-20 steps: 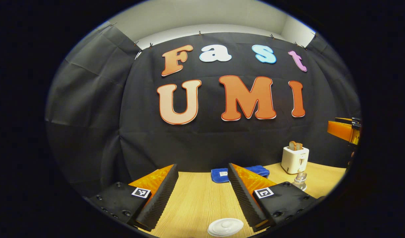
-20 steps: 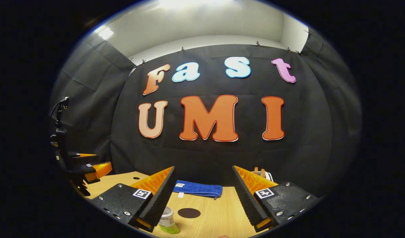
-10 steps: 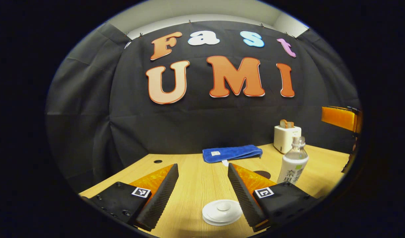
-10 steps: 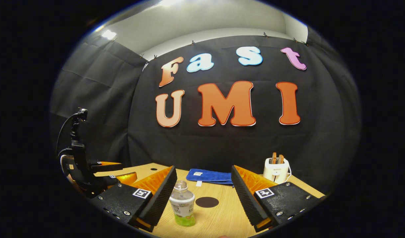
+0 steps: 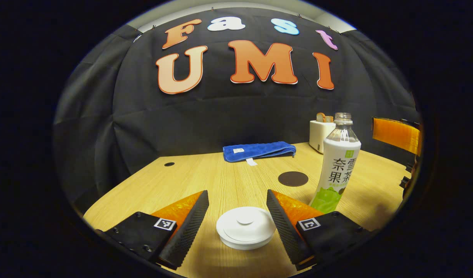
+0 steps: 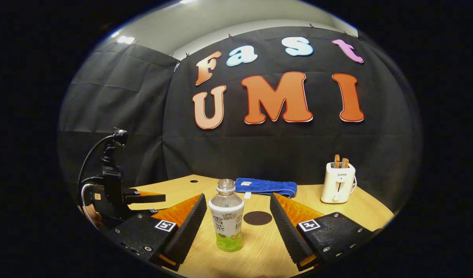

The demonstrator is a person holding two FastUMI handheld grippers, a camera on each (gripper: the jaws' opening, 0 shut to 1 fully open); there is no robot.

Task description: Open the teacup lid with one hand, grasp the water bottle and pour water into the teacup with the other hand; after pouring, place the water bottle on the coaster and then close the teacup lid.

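A white teacup with its lid (image 5: 246, 226) on sits on the wooden table (image 5: 190, 181), low between the two spread fingers of my left gripper (image 5: 236, 192), which is open and touches nothing. The water bottle (image 5: 338, 166), uncapped with a white and green label, stands upright to the right of the cup. In the right gripper view the bottle (image 6: 226, 220) stands just ahead of my right gripper (image 6: 237, 195), which is open, fingers apart on either side. The dark round coaster (image 6: 257, 218) lies behind the bottle. My left gripper (image 6: 145, 200) shows farther off at the left.
A folded blue towel (image 5: 259, 150) lies at the table's back edge by the black cloth wall. A white toaster (image 6: 338, 183) with toast in it stands at the back right. A small dark hole (image 5: 169, 164) marks the table's far left.
Both grippers have tipped down toward the table. The lidded cup has come up between the left fingers, and the bottle has come fully into view between the right fingers.
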